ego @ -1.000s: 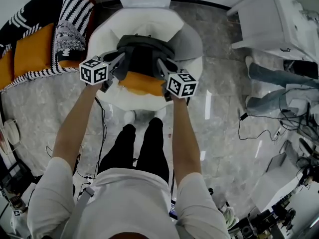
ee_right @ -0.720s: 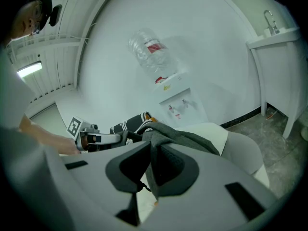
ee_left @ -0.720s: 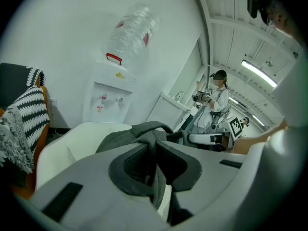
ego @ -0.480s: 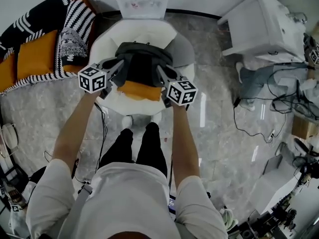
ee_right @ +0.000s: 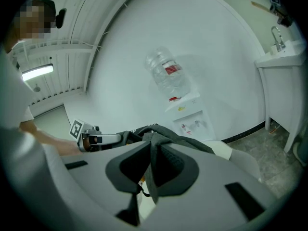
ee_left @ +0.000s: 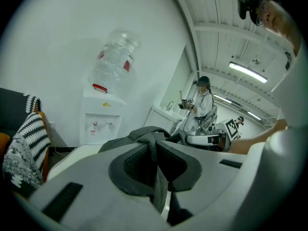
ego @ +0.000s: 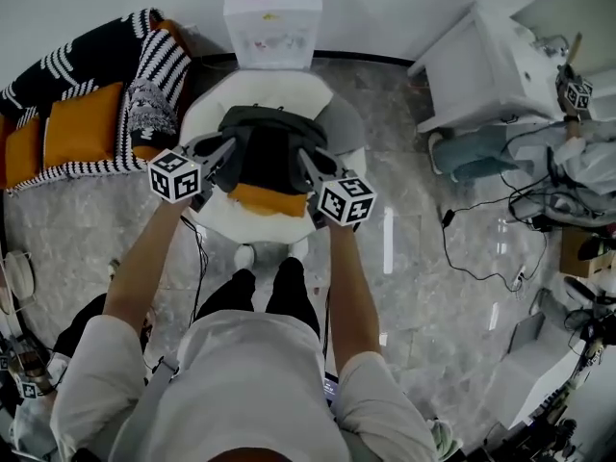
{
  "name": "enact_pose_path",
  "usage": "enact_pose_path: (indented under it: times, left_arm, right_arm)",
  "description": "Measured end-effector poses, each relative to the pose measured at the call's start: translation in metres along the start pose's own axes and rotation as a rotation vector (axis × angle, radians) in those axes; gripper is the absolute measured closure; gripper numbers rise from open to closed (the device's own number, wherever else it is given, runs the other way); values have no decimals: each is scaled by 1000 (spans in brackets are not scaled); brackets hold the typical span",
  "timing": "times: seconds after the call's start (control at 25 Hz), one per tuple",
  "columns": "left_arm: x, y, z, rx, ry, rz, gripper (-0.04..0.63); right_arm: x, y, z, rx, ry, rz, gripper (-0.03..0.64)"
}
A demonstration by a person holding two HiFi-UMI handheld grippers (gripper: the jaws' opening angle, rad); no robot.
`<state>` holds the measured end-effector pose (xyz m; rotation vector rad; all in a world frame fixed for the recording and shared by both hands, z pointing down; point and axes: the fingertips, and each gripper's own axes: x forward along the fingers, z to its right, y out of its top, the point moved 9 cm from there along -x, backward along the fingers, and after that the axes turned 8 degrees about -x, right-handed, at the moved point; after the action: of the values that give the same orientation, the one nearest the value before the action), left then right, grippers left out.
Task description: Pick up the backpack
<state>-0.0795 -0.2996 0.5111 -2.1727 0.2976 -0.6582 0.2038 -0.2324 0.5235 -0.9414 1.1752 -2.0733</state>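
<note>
Left claw (ee_left: 155,163) and right claw (ee_right: 152,170) are each clenched on a fold of backpack (ego: 268,152) fabric, one per side, so I carry it level. The pack sits over the white chair (ego: 252,87) seat.

There is one backpack (ego: 269,152) and one white chair (ego: 265,89) at the centre, with two grippers: the left gripper (ego: 229,147) at its 9 o'clock, the right gripper (ego: 306,159) at 3 o'clock. One water dispenser (ego: 272,12) stands at 12 o'clock, and two orange cushions (ego: 82,123) lie at 10 o'clock.
</note>
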Motion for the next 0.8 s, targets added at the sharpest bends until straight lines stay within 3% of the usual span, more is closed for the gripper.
enact_pose_path:
  times: [0.8]
  left_arm:
    - [-52,63,74,78,-64,169,558]
  right_arm:
    - [-51,87,-52,-119,27,106,577]
